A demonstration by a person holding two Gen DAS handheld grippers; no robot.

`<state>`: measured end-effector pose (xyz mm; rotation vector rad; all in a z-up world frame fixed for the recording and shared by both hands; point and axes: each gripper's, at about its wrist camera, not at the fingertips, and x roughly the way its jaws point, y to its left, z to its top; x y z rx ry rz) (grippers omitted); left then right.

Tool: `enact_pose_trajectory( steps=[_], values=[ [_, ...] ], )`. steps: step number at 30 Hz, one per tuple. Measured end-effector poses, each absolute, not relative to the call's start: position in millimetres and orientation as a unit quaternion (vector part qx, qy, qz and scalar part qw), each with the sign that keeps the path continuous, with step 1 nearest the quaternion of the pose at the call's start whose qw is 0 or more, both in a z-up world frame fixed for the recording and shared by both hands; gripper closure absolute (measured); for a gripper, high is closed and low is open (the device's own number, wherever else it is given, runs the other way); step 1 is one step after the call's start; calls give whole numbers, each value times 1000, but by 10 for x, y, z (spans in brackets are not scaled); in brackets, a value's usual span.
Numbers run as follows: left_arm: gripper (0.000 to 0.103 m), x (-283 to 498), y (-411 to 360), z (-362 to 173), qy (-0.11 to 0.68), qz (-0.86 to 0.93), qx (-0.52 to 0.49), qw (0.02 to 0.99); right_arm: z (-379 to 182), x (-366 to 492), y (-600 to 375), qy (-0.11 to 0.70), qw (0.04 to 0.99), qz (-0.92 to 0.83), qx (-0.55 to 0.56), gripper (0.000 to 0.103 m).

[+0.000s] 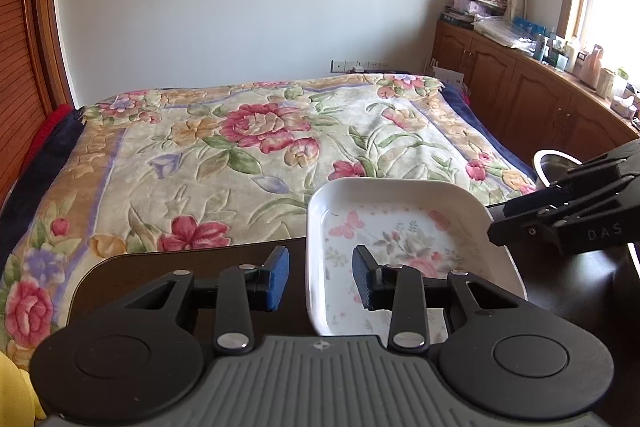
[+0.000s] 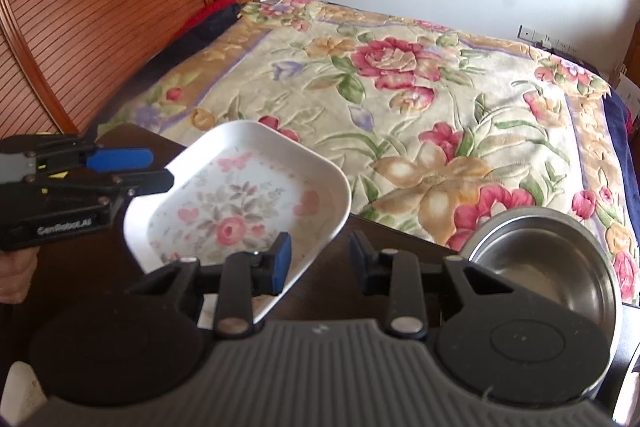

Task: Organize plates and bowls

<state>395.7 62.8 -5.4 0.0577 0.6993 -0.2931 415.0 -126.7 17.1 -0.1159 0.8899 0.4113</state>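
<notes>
White square floral-print plate (image 1: 404, 239) on dark table (image 1: 192, 267) w/ its left rim between the wide-apart jaws of left gripper (image 1: 320, 279), right gripper (image 2: 320, 259) wide too, straddling plate's near corner, steel bowl (image 2: 552, 259) at 3 o'clock, floral bedspread (image 2: 400, 75) past table edge at 12.

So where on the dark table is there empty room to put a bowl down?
The dark table is bare left of the floral plate, out to its rounded corner by the bed. Crowded: the right side, where the steel bowl sits close beside the plate, under the right tongs.
</notes>
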Motion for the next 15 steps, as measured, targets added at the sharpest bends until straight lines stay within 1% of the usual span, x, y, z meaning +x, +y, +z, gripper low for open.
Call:
enact_pose_trajectory(
  steps=[3,4,7,15],
  values=[
    [71,4021,637,-110,349,-142,26,926,144,4195,-1277,439,872,207,-56,75],
    [72,4029,643,-125,351,-142,25,925,130,4211,-1279,443,870,209,-54,75],
    [79,4036,661,-148,357,-140,19,924,97,4218,-1262,450,865,214,-58,76],
    [81,4082,695,-201,370,-144,11,918,62,4217,-1178,460,854,227,-81,76]
  ],
)
